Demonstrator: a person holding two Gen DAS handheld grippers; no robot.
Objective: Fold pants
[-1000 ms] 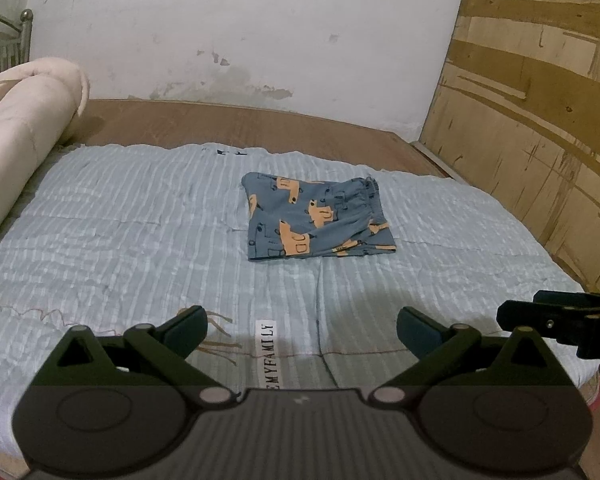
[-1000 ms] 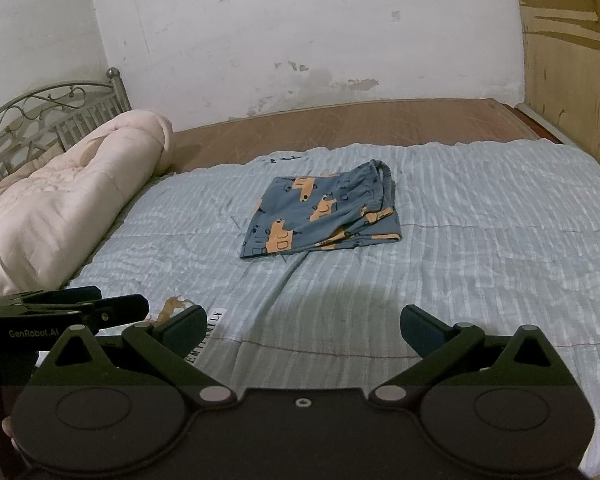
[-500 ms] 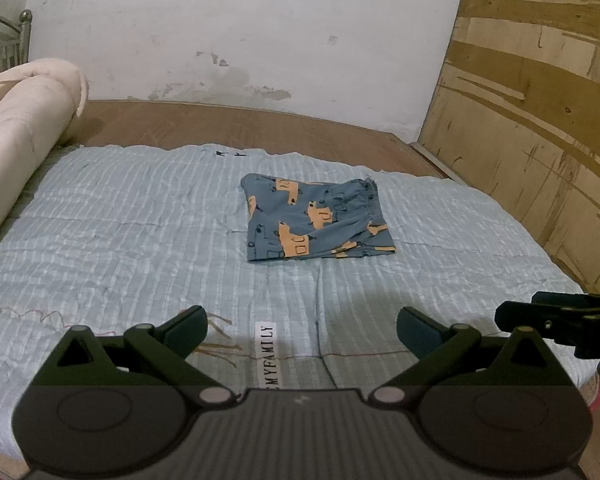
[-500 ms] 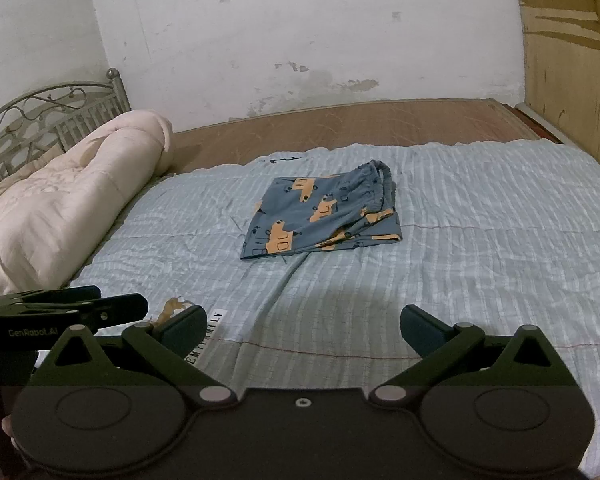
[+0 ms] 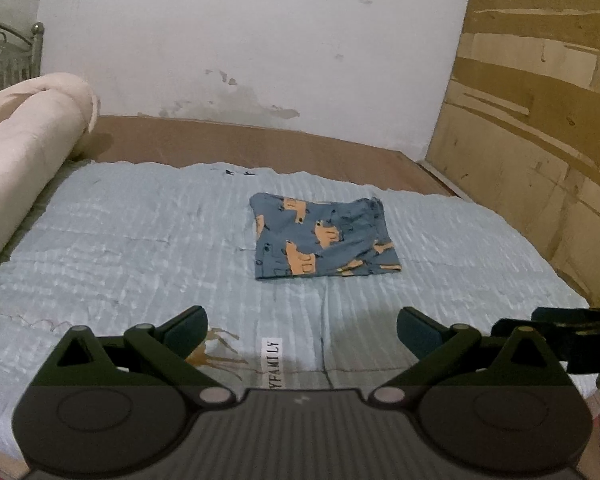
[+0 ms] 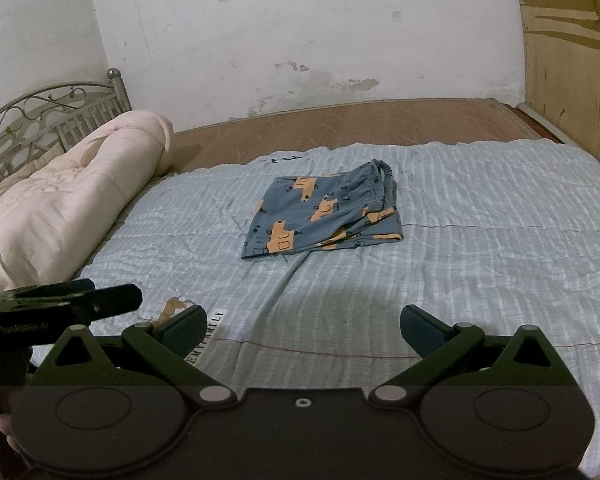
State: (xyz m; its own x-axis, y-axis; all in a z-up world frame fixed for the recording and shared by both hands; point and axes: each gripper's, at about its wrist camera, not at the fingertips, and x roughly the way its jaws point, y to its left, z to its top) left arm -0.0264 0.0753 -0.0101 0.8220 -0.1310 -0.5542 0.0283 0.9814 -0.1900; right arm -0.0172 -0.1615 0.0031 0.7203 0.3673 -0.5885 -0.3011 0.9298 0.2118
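A rolled comforter (image 6: 60, 208) lines the left edge of the blue quilt (image 5: 120, 248). The folded pants (image 5: 324, 240) lie mid-quilt, bare quilt all round. Left gripper (image 5: 302, 330) and right gripper (image 6: 302, 326) hover near, fingers spread, empty. A plywood wall (image 5: 540, 140) bounds the right. Only the right view shows the whole metal headboard (image 6: 40, 116).

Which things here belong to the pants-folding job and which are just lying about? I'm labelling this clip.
Job:
pants, folded on the blue quilt
left gripper, open
right gripper, open

Lying about:
rolled pink comforter
metal headboard
wooden panel
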